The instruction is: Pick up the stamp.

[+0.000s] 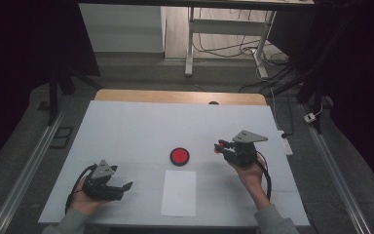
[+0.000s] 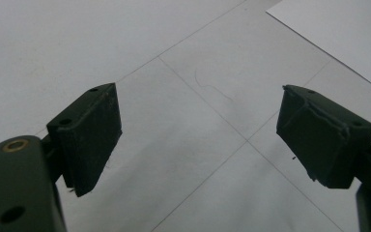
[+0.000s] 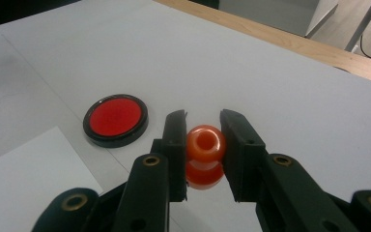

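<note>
Right tongs [image 3: 203, 145] hold the orange bead [image 3: 204, 155]; red dish [image 3: 116, 119] lies to their left.
Your right tongs grip the bead just above the tabletop [image 1: 126, 126], hole upward. Dish sits near, nearer this hand. Left tongs [image 2: 198, 140] gape wide, empty, beside the paper sheet [image 1: 179, 192].

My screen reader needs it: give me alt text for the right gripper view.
The right gripper is shut on an orange bead with a hole in its top, held just above the white table. A red disc with a black rim lies to its left, beside a sheet of white paper.
</note>
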Available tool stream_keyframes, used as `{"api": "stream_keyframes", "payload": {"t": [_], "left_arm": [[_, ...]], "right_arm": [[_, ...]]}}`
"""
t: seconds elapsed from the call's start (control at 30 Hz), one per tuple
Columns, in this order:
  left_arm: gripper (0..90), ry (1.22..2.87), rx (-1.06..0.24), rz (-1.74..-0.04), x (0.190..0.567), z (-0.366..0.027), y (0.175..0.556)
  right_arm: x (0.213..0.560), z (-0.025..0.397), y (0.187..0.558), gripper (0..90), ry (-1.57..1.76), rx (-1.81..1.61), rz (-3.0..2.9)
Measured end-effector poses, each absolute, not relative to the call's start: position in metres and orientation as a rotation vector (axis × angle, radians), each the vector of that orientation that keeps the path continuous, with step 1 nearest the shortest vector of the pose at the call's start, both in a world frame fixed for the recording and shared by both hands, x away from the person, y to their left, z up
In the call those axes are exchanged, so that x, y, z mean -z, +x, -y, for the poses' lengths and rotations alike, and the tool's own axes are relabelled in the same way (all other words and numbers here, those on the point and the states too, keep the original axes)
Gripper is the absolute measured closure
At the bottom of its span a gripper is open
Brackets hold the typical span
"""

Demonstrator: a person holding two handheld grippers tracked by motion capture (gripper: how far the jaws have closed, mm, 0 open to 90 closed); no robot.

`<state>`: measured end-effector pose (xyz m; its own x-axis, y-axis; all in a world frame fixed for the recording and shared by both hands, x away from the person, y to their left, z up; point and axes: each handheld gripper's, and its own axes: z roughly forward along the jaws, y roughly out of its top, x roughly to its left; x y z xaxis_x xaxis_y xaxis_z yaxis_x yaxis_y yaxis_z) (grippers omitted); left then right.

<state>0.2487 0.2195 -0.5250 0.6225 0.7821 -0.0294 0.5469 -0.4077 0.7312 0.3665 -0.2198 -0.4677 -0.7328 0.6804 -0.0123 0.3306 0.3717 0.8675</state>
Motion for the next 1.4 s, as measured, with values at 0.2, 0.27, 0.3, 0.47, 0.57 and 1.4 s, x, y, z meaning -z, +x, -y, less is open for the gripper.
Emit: {"api": "stream_keyframes", "payload": {"t": [0.2, 0.27, 0.3, 0.47, 0.57, 1.4], "left_arm": [[16.3, 2.118, -0.415, -1.038, 0.525, -0.219, 0.249], [16.3, 2.118, -0.415, -1.038, 0.525, -0.219, 0.249], [16.4, 2.118, -0.415, -1.038, 0.525, -0.219, 0.249], [16.3, 2.118, -0.415, -1.038, 0.525, -0.219, 0.249], [16.4, 2.118, -0.414, -1.037, 0.525, -0.219, 0.249], [16.3, 2.12, -0.416, -1.037, 0.525, -0.219, 0.249]], "right_arm": [[0.466, 0.217, 0.365, 71.3, 0.873, -1.334, -2.269], [0.465, 0.216, 0.364, 71.3, 0.866, -1.33, -2.273], [0.465, 0.216, 0.364, 71.3, 0.866, -1.33, -2.273], [0.462, 0.211, 0.361, 71.3, 0.844, -1.344, -2.281], [0.461, 0.209, 0.36, 71.3, 0.836, -1.345, -2.286], [0.45, 0.187, 0.347, 71.3, 0.765, -1.471, -2.337]]}}
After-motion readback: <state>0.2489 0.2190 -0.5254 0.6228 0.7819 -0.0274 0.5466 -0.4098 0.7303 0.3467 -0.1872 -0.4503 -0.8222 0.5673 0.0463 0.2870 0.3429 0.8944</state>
